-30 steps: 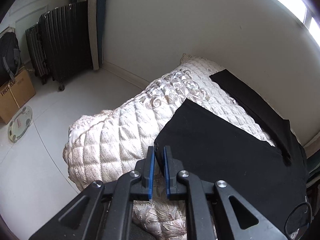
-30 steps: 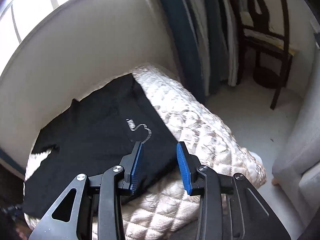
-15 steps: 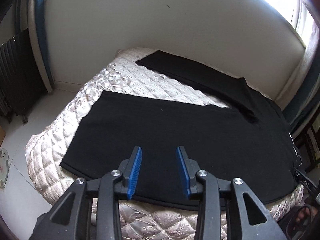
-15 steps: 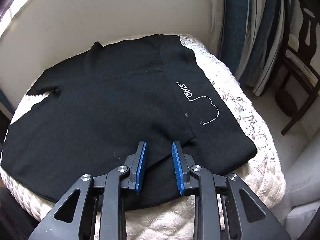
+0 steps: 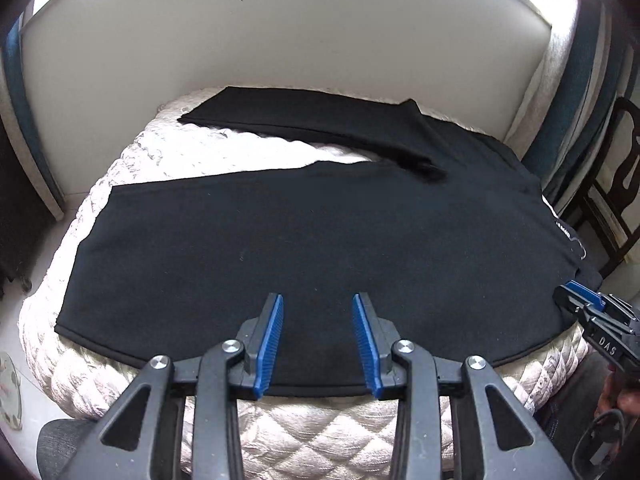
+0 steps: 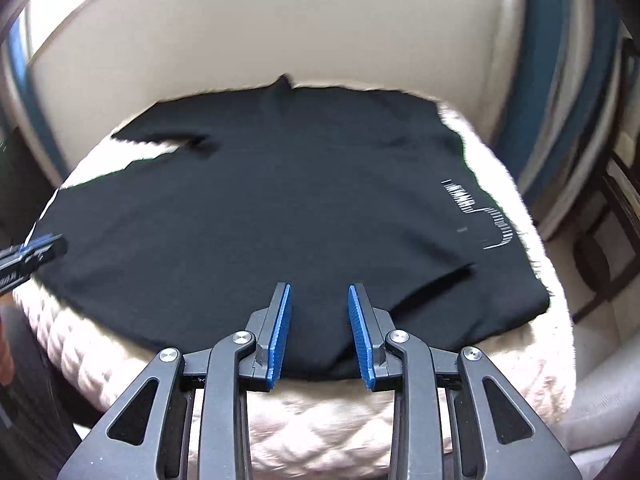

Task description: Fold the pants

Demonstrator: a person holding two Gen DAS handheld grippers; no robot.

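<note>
Black pants (image 5: 320, 232) lie spread flat on a cream quilted bed, one leg along the far side (image 5: 320, 120) and the other along the near edge. A white printed logo (image 6: 476, 216) marks the waist end at the right. My left gripper (image 5: 318, 298) hovers open over the near hem of the front leg, with nothing pinched between its blue pads. My right gripper (image 6: 319, 287) hangs over the near edge of the pants (image 6: 280, 200) by the waist. Its jaws are opening, and no cloth is gripped. Each gripper shows in the other's view: right gripper (image 5: 580, 300), left gripper (image 6: 40, 246).
The quilted bed cover (image 5: 240, 148) ends against a pale padded headboard (image 5: 280, 40). A dark wooden chair (image 5: 616, 184) and blue-striped curtains stand to the right. A round glass scale (image 5: 8, 392) lies on the floor at left. A person's hand (image 5: 620, 396) holds the right gripper.
The left jaws went from shut to open. Both grippers swung round and came to the near edge of the pants. The right jaws narrowed, then widened a little.
</note>
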